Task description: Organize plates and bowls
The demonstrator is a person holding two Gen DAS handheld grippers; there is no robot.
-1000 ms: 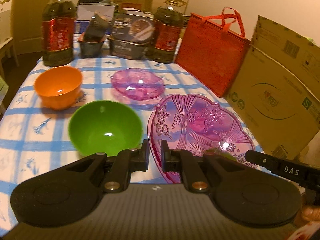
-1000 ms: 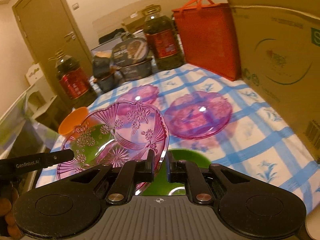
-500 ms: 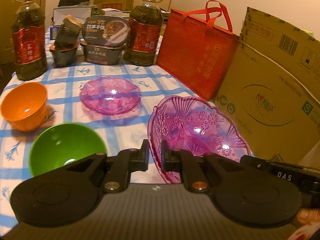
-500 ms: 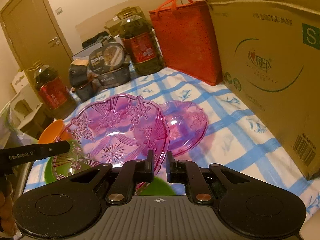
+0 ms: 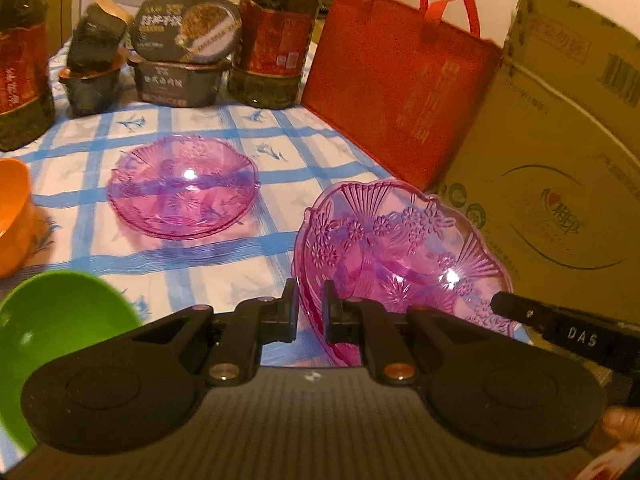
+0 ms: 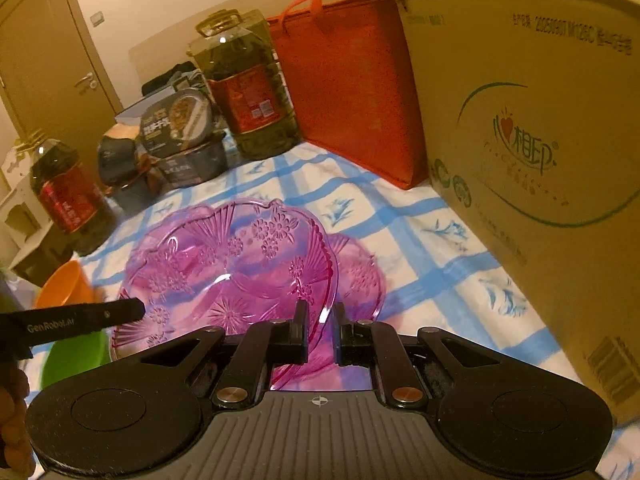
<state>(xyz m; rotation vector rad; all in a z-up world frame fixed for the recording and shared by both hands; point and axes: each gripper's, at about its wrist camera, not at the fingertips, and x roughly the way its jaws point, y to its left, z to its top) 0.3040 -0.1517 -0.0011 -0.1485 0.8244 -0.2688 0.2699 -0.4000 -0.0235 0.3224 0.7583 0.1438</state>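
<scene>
Plate (image 5: 400, 248) held between both grippers.
We pinch its rim with left gripper (image 5: 308, 312) and right gripper (image 6: 321, 330), above the second plate (image 5: 182, 186).

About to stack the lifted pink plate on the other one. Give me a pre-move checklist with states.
1. Left gripper clamped on the lifted plate rim: ok.
2. Right gripper clamped on the opposite rim: ok.
3. Second pink plate flat on the table, nothing in it: ok.
4. Lifted plate centred over it: not ok.
5. Green bowl and orange bowl outside the path: ok.
6. Clearance to the cardboard box: cannot tell.
</scene>
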